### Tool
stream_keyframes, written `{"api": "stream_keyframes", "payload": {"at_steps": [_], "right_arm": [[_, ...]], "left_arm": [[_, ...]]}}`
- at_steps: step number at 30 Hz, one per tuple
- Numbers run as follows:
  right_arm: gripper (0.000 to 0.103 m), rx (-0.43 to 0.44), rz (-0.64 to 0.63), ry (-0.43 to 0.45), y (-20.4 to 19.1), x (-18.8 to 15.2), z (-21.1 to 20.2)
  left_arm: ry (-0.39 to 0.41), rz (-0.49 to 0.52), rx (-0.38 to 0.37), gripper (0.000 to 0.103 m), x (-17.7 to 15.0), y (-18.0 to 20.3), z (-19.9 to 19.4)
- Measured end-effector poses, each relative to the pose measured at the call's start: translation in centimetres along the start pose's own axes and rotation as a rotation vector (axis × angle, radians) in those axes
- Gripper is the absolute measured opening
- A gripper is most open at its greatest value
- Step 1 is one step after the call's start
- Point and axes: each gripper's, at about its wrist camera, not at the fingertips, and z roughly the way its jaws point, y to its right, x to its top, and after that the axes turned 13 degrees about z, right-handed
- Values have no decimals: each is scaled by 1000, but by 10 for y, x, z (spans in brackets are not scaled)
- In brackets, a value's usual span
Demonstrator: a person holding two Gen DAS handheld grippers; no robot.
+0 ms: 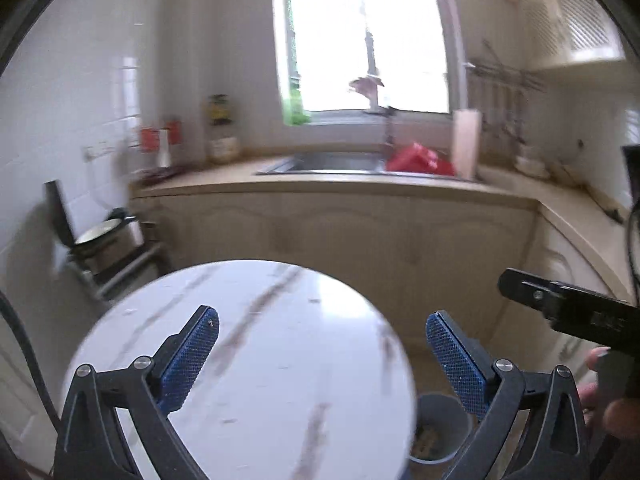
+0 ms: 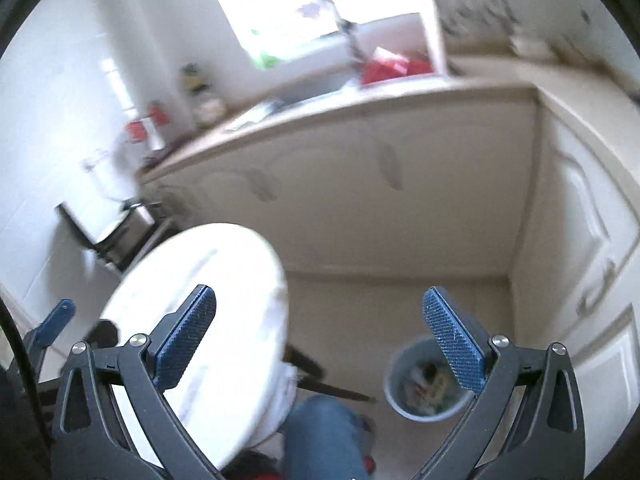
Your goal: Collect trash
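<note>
Holding both grippers spread wide and empty, I see the trash bin (image 2: 426,384) on the floor just under my right gripper (image 2: 320,336), beside the round marble table (image 2: 208,280). My left gripper (image 1: 322,344) hangs over that tabletop. Grey, round, it seems full of blurred mixed scraps. Cabinets (image 2: 400,200) stand behind.

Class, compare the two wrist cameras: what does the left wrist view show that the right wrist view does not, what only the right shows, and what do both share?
Only the left wrist view shows the hand and the rack on the wall by the window. Only the right wrist view shows the knee, bare floor and the full bin opening with trash inside. Both share the round table, bin, sink, red bag, window, and open, empty tongs.
</note>
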Motion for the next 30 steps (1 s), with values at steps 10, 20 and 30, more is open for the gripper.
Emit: {"api": "stream_keyframes", "payload": {"at_steps": [10,20,30], "right_arm": [[103,126,-278,77,-164,-71,-43],[103,146,-396,111,-222,-125,-67],[103,157,-422,132,-229,-133,-77]], "left_arm": [[11,-160,261,102,-61,-62,-143],[71,-269,359,102,-105,-63,-242],[60,-267,366,102,-121,-56,-279]]}}
